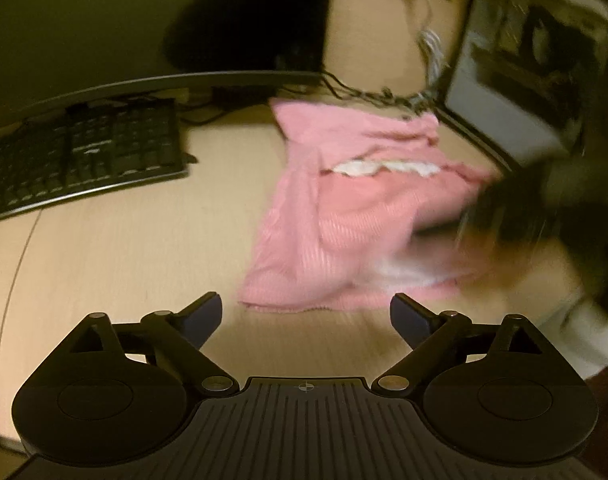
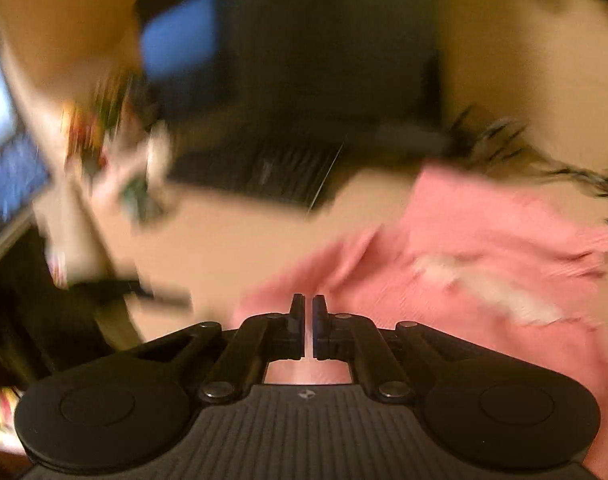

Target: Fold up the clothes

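- The pink garment [image 1: 344, 208] lies rumpled on the light wooden desk [image 1: 123, 248], with white trim [image 1: 384, 168] showing across its middle.
- The left gripper [image 1: 304, 316] hangs just short of the garment's near edge, fingers spread wide and holding nothing.
- The right gripper [image 2: 308, 312] sits over the garment's near corner with its fingers drawn almost together; blur hides whether cloth is pinched between them.
- A black keyboard [image 1: 83, 156] rests to the left of the garment, well apart from it.
- A monitor [image 1: 532, 60] stands just right of the garment, with tangled cables [image 1: 376, 94] behind.
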{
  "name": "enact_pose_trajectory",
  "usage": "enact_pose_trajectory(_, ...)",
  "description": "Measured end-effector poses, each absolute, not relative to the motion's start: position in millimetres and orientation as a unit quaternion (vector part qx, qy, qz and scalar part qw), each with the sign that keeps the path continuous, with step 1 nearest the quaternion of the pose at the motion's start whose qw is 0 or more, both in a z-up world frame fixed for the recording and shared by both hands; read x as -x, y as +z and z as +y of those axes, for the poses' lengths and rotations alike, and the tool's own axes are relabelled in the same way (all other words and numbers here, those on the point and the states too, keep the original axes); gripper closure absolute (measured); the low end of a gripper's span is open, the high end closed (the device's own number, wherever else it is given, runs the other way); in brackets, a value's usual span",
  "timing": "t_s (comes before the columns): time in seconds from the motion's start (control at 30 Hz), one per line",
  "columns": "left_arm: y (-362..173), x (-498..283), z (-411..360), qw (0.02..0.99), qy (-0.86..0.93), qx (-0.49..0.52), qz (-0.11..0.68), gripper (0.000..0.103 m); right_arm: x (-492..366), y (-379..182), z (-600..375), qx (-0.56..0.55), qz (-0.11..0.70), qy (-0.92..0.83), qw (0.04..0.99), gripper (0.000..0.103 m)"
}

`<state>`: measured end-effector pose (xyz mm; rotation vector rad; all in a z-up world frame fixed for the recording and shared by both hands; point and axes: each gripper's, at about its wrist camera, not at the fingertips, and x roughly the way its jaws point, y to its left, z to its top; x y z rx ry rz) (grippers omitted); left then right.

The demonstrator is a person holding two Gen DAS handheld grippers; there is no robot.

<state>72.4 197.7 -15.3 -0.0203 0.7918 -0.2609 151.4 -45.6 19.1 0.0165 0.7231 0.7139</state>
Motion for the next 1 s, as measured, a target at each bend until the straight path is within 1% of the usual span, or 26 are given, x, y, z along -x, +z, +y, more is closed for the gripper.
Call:
enact_pose_trajectory(0.03,-18,-75,193,0.913,-0.128,-0.002,0.387,0.008,-153,31,-60,-0.020,0.335,0.329,0.883,0.094)
enact_pose_trajectory(0.07,-21,-78,189,0.912,-0.129,-0.013,0.389,0.008,-151,37,-70,-0.010,0.327,0.309,0.893,0.088)
enact_pose_trajectory(0.1,-24,-80,184,0.911,-0.131,-0.024,0.390,0.008,-149,40,-78,0.001,0.322,0.292,0.900,0.084)
enact_pose_trajectory(0.13,-28,-82,180,0.910,-0.133,-0.035,0.392,0.008,-142,33,-80,0.016,0.330,0.287,0.899,0.077)
enact_pose_trajectory(0.17,-32,-84,176,0.909,-0.135,-0.046,0.393,0.008,-135,26,-82,0.030,0.337,0.282,0.898,0.074)
enact_pose_trajectory(0.33,-48,-95,163,0.903,-0.142,-0.090,0.396,0.007,-102,-10,-89,0.102,0.374,0.256,0.886,0.067)
enact_pose_trajectory(0.47,-53,-105,164,0.901,-0.138,-0.103,0.397,0.007,-76,-37,-87,0.153,0.396,0.252,0.870,0.066)
enact_pose_trajectory(0.5,-53,-108,164,0.901,-0.138,-0.105,0.397,0.007,-72,-44,-79,0.166,0.395,0.262,0.865,0.065)
enact_pose_trajectory(0.57,-50,-114,167,0.904,-0.134,-0.108,0.392,0.007,-70,-51,-67,0.188,0.392,0.273,0.858,0.055)
enact_pose_trajectory(0.63,-46,-118,170,0.907,-0.127,-0.101,0.389,0.007,-68,-59,-55,0.210,0.389,0.283,0.851,0.053)
enact_pose_trajectory(0.7,-40,-122,176,0.910,-0.122,-0.086,0.386,0.007,-69,-63,-48,0.218,0.392,0.290,0.846,0.053)
enact_pose_trajectory(0.73,-37,-124,178,0.912,-0.121,-0.079,0.385,0.007,-70,-65,-45,0.222,0.393,0.293,0.843,0.053)
enact_pose_trajectory(0.77,-34,-122,179,0.913,-0.126,-0.075,0.381,0.007,-72,-66,-42,0.223,0.392,0.293,0.843,0.061)
enact_pose_trajectory(0.8,-30,-121,179,0.914,-0.131,-0.071,0.378,0.007,-74,-65,-42,0.220,0.391,0.294,0.844,0.074)
enact_pose_trajectory(0.83,-26,-119,179,0.915,-0.137,-0.068,0.374,0.006,-81,-59,-48,0.193,0.395,0.291,0.850,0.097)
enact_pose_trajectory(0.87,-23,-115,177,0.915,-0.150,-0.066,0.369,0.006,-88,-52,-54,0.166,0.398,0.289,0.855,0.100)
enact_pose_trajectory(1.0,-19,-100,156,0.905,-0.200,-0.104,0.361,0.004,-115,-25,-78,0.055,0.407,0.276,0.869,0.100)
